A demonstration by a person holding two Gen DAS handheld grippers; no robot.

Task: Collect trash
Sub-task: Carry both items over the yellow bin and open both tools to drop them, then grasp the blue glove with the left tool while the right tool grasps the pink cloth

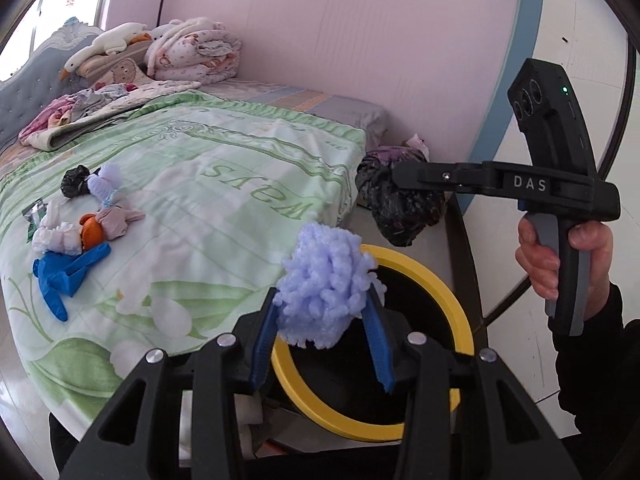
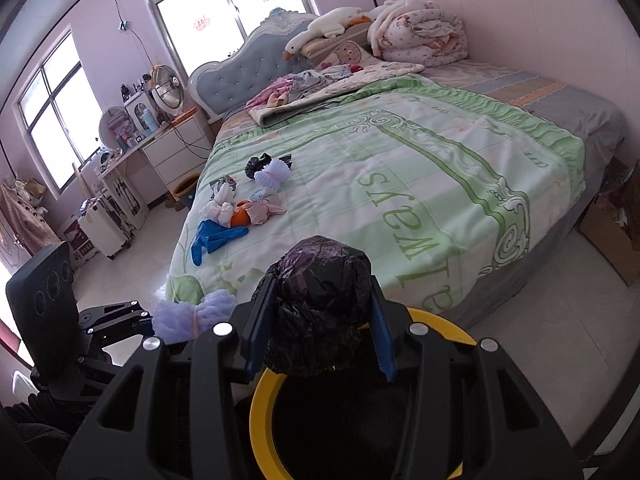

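The left gripper [image 1: 326,312] holds a lavender foam net [image 1: 326,288] between its blue fingers [image 1: 378,344], the pads pressed into its sides. The foam bulges out above and ahead of the fingertips. Just beyond and below those fingers sits a bin with a yellow rim [image 1: 460,312], its dark mouth open underneath the foam.

The right gripper [image 2: 320,320] is clamped on a crumpled black plastic bag [image 2: 324,276] with purple patches. The bag fills the gap between the fingers [image 2: 382,332] and swells past their tips. The bin's yellow rim [image 2: 260,412] lies directly below these fingers too, so both pieces of trash hang over or near the bin's opening. In the left wrist view, the right gripper [image 1: 400,180] comes in from the right side, held by a hand [image 1: 560,256] in a dark sleeve, with the black bag [image 1: 400,208] at its tip, beyond the bin.

Farther ahead of both grippers is a bed with a green and white blanket [image 2: 420,184]. More trash lies on it, well apart from the fingers: a blue glove [image 2: 212,238], an orange scrap [image 2: 240,218], white and pink wads [image 2: 218,210], a second lavender foam net [image 2: 272,174] and a small black bag [image 2: 256,164].
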